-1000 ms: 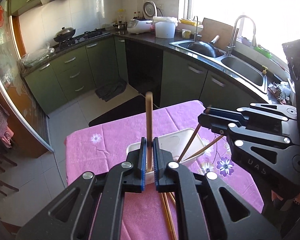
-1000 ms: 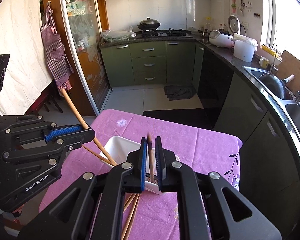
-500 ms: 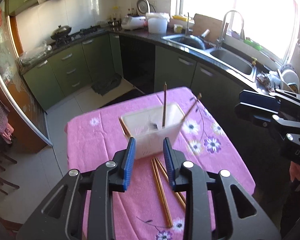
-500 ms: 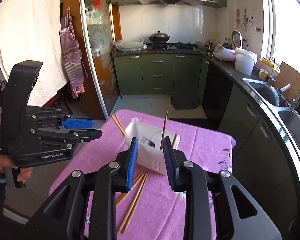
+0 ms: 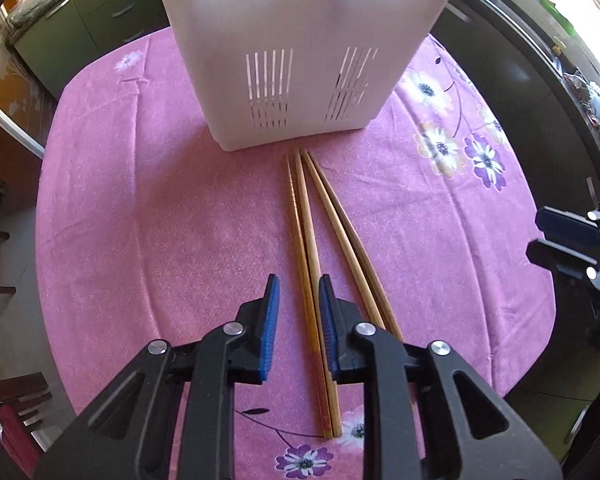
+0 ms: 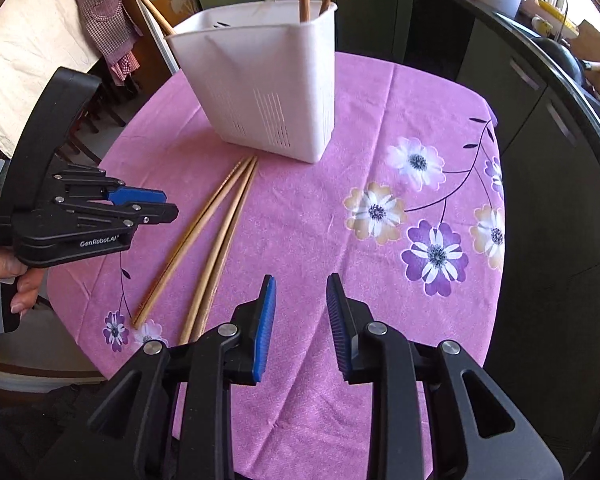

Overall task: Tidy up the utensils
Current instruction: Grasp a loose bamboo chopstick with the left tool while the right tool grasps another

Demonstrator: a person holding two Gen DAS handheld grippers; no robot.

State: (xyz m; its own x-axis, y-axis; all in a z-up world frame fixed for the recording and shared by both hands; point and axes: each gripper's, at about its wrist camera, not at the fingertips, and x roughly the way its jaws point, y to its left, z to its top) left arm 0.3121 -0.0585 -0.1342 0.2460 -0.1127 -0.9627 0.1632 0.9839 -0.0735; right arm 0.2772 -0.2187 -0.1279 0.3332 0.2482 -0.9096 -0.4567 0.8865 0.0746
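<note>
Honestly, the left tool (image 5: 299,322) sits released at lower centre of its view, straddling the left pair of chopsticks (image 5: 309,280) on the pink-clothed counter (image 5: 140,220), so I'd drop straight down and pinch just one stick so its neighbour doesn't tag along. Further right, the right tool (image 6: 301,320) is released too, holding nothing over bare cloth. Up top, the white holder (image 6: 260,80) already has a few chopsticks standing in it.

1. Left gripper (image 5: 299,320) is showing black plastic arms, ribbed blue pads (image 5: 270,328), silver screws.
2. Right gripper (image 6: 301,320) is looking identical.
3. White "GenRobot.AI" lettering is showing; bare-skinned hand (image 6: 8,276) is gripping the handle.
</note>
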